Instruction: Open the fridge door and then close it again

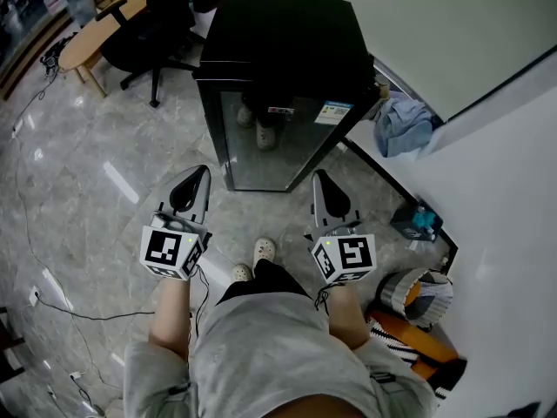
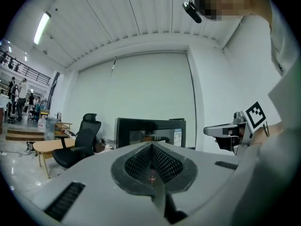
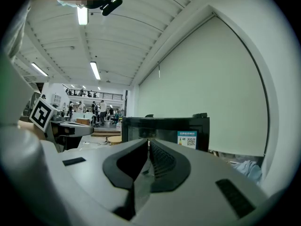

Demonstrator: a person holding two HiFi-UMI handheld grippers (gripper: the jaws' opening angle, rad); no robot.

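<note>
A black fridge [image 1: 283, 55] stands on the grey marble floor [image 1: 78, 198] against a white wall [image 1: 487, 181]. Its glass door [image 1: 265, 146] is shut flush with the cabinet and faces the person. A blue-and-white sticker [image 1: 332, 112] sits at the door's upper corner, on the person's right.

The left claw [image 1: 203, 171] is held level in front of the door and points at its left half. It is well short of the glass and touches nothing. In the left gripper view its jaws are pressed together with nothing between them. The right claw [image 1: 319, 176] hangs level beside it, aimed at the door's right half and also apart from the fridge. In the right gripper view its ribbed pads meet at the tip and hold nothing. Each claw carries a marker cube [image 1: 171, 249] at its rear, just above the person's forearm.

The person's light shoes [image 1: 263, 251] stand on the floor between the two claws. Their reflection shows in the glass.

To the left of the fridge a black office chair [image 1: 144, 33] is drawn up to a wooden desk [image 1: 91, 35]. A crumpled blue cloth [image 1: 402, 125] lies by the wall on the fridge's right. Thin cables [image 1: 61, 305] trail over the floor at the left.
</note>
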